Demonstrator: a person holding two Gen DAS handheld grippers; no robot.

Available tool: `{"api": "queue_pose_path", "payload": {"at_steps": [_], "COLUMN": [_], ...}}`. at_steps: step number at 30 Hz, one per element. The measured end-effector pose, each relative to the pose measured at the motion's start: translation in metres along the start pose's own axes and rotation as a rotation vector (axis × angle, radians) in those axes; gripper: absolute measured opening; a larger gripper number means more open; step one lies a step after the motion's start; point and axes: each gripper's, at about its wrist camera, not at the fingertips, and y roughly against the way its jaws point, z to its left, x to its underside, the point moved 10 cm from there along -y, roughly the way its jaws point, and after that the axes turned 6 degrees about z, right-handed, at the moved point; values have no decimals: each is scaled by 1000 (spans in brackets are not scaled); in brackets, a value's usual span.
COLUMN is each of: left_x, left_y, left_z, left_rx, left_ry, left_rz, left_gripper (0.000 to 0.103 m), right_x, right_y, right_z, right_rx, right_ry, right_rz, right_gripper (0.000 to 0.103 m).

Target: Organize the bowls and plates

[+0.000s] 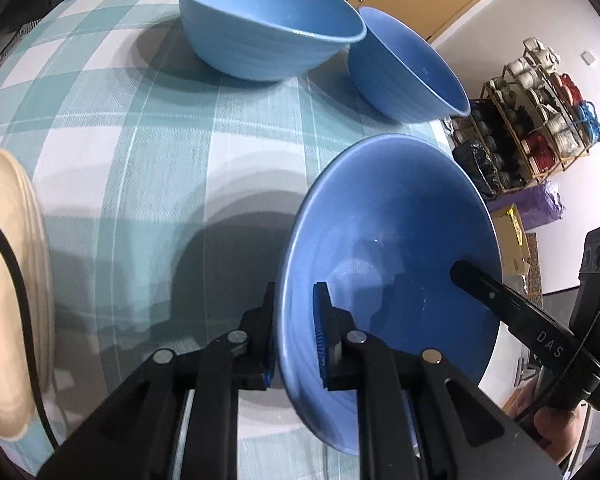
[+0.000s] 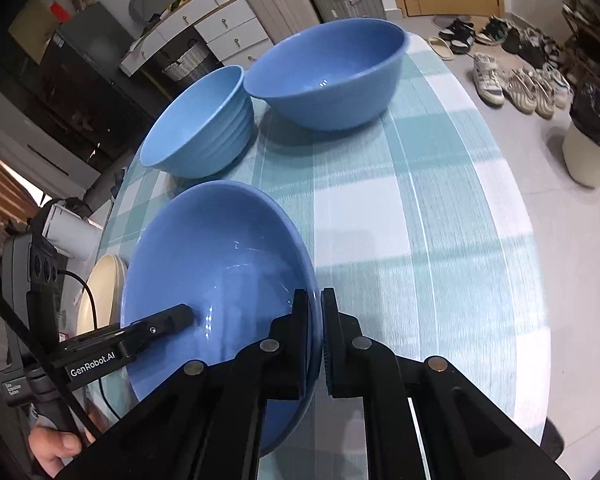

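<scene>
Both the left gripper (image 1: pixel 294 332) and right gripper (image 2: pixel 316 340) were clamped on opposite rims of the wide blue bowl (image 1: pixel 392 232), sharing its weight. It probably hung just above the checked cloth (image 1: pixel 160 152), bound for the two other bowls (image 1: pixel 268 28).

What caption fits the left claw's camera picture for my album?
Two claws, left claw and right claw, pinch a blue bowl above the checked tablecloth.
</scene>
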Motion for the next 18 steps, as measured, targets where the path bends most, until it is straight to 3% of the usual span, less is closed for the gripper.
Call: {"api": "queue_pose_path", "payload": {"at_steps": [5, 10, 18], "left_x": [17, 33, 44], "left_y": [-4, -1, -8], "left_z": [-10, -7, 9], "left_rx": [23, -3, 27], "left_ry": [-17, -41, 1], "left_rz": [19, 4, 53], "left_gripper": [13, 13, 14], "right_x": [20, 39, 52], "right_y": [12, 15, 12], "right_z": [-8, -10, 7], "right_rx": [14, 16, -17], "right_ry": [-21, -38, -37], "right_rz": [14, 51, 46], "right_gripper": [7, 7, 7]}}
